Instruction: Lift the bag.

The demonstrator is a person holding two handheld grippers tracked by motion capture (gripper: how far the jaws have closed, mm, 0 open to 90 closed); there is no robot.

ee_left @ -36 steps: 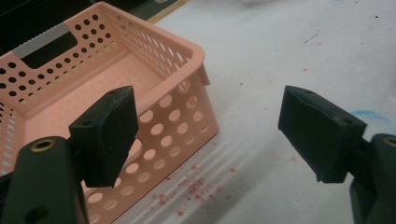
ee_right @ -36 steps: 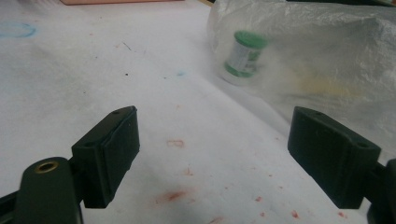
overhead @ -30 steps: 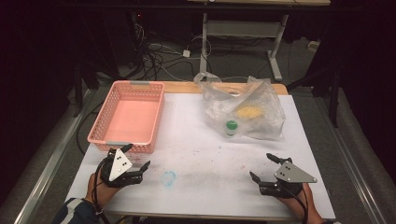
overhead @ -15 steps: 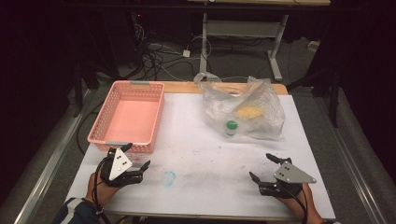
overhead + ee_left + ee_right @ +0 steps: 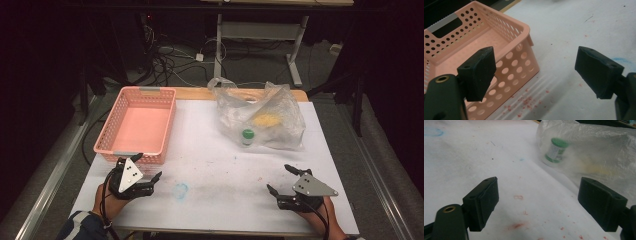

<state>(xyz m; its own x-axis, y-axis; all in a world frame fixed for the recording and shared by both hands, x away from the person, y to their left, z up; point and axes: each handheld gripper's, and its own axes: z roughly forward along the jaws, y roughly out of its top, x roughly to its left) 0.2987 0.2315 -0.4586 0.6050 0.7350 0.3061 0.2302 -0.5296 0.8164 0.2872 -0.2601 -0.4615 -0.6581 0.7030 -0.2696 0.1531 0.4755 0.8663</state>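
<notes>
While both tools rested spread and empty near the tabletop [image 5: 210, 150] front edge, the bag [image 5: 265, 117] lay ahead of the right tool [image 5: 283, 181], the basket [image 5: 137, 125] just beyond the left tool [image 5: 146, 167].

White table [image 5: 210, 165], stained: pink perforated basket [image 5: 136, 125] at far-left corner; clear plastic bag [image 5: 262, 117] at far edge, right.

Pink basket [image 5: 136, 126], clear bag [image 5: 262, 116] on white table [image 5: 210, 150].
</notes>
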